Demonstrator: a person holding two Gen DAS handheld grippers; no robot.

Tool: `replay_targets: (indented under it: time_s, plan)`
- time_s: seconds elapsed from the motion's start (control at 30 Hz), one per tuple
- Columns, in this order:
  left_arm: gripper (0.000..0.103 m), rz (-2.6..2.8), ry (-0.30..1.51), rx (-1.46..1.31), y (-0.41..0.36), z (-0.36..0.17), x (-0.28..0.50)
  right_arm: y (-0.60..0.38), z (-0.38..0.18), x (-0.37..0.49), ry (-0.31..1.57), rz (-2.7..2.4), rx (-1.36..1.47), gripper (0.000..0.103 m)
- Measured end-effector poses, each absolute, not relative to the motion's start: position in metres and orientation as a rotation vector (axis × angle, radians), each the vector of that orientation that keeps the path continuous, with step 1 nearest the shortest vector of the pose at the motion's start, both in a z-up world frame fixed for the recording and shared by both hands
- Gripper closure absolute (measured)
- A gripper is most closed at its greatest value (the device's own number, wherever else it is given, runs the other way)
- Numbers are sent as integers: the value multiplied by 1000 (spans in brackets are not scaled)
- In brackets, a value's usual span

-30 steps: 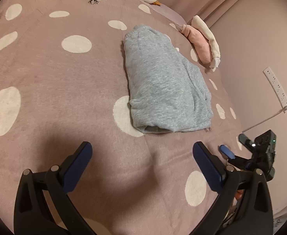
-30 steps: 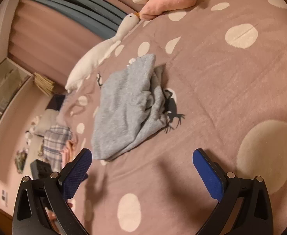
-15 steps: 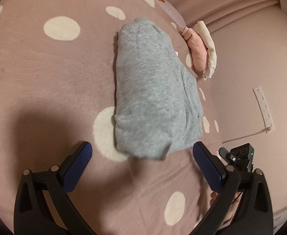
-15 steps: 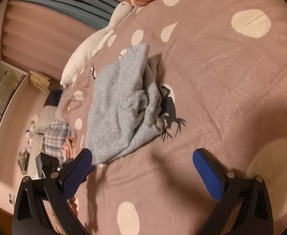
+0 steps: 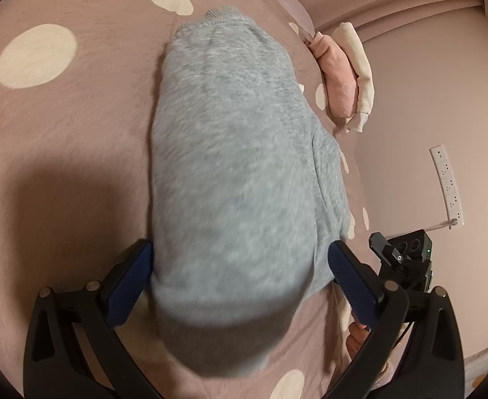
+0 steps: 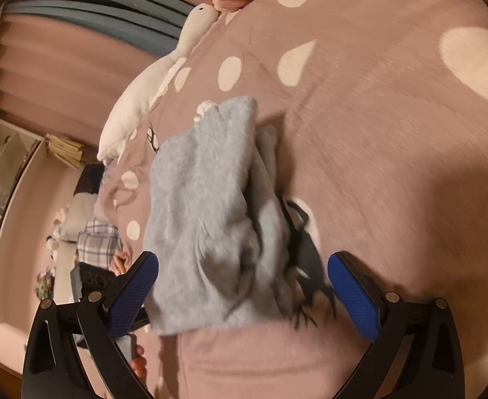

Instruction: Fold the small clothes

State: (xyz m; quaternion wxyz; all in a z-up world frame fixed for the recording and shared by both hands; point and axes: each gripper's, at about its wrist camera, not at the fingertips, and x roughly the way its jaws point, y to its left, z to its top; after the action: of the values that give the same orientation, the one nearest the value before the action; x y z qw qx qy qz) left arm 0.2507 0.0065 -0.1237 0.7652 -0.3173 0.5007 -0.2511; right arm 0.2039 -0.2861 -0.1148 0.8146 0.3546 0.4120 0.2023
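A folded, heathered grey fleece garment fills the gap between the spread blue-padded fingers of the left gripper, its near, rounded fold blurred and reaching back past the fingertips toward the camera. Neither pad visibly presses the cloth; the jaws stand wide apart with the bundle lying between them on the dusty-pink bedspread with cream spots. The bundle is longer than it is wide, and its long axis runs straight ahead from the jaws, ending far off in a ribbed hem. In the right wrist view the same grey garment lies between the open fingers of the right gripper, nearer the left-hand pad, its loose layered folds and open edges turned toward the right-hand pad. Its long axis again leads away from the jaws, tilting slightly rightward. A black printed animal figure on the bedspread shows just beside those folds. No brand, label or readable writing shows on the garment. Beyond it, to the right of the left jaws, lies a folded pink and cream clothes pile at the bed's edge. A white plush goose stretches along the bed's far side ahead of the right jaws.
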Motion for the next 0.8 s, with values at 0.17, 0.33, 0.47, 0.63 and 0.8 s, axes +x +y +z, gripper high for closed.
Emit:
replay_targets:
  time_s: [0.17,0.33,0.47,0.63,0.8]
  plan:
    - [0,-538,1097,-665,0,-126,262,-273,-118,224,885,482,763,2]
    - [0,-538,1099,-657,-2,-127,273,-265,-118,237,903,483,735,3]
    - [0,-532,1095,-661,-2,-130,282,-263,-118,245,913,487,726,3]
    - [0,-528,1108,-707,2,-134,294,-260,-119,255,945,475,688,12]
    - [0,-524,1123,-721,3,-135,297,-265,-123,261,986,439,677,36]
